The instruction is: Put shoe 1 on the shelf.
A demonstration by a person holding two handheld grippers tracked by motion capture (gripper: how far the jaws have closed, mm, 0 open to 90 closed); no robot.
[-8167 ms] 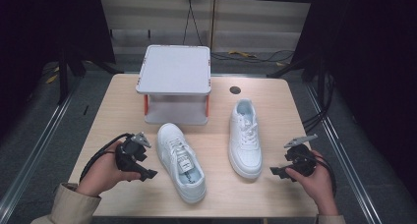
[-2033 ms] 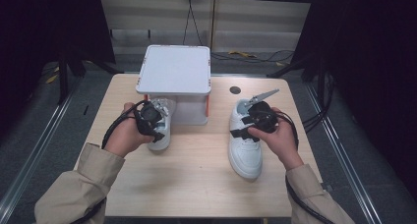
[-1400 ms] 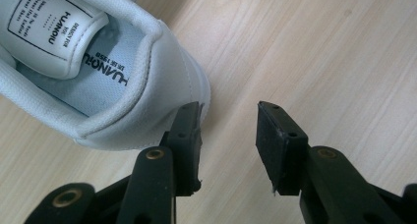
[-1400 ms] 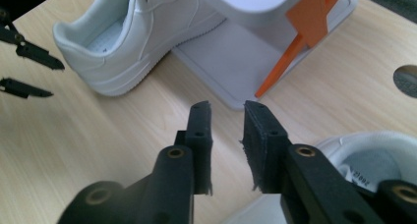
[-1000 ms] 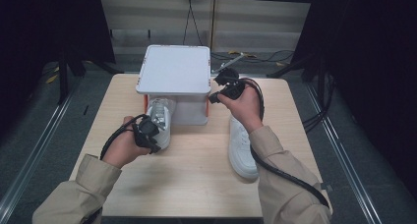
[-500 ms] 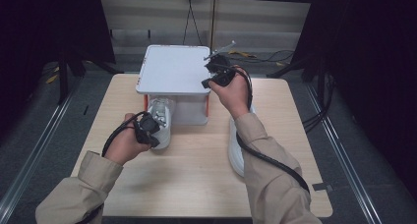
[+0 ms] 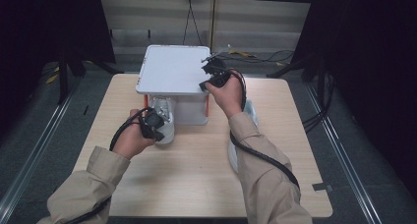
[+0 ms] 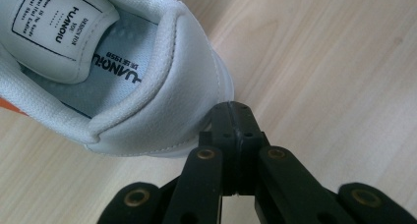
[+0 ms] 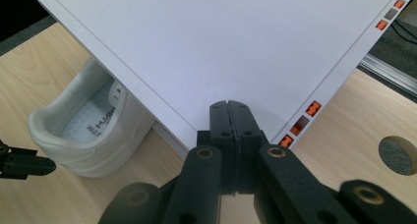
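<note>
The pale wooden desk [image 7: 196, 175] is carrying a white flat-topped rack [image 7: 174, 69], and a white leather sneaker [image 8: 123, 81] is lying half beneath its left side. The left claw [image 8: 235, 117] is clenched, empty, against the heel; the right claw [image 9: 230, 117] is hovering clenched over the rack's top near its right corner.

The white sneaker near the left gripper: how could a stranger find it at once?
Start at the white flat-topped stand with orange legs on the wooden table. The white sneaker lies with its toe pushed under that stand, heel toward the person. Unlike the other white sneaker, it sits just ahead of the shut left gripper.
</note>
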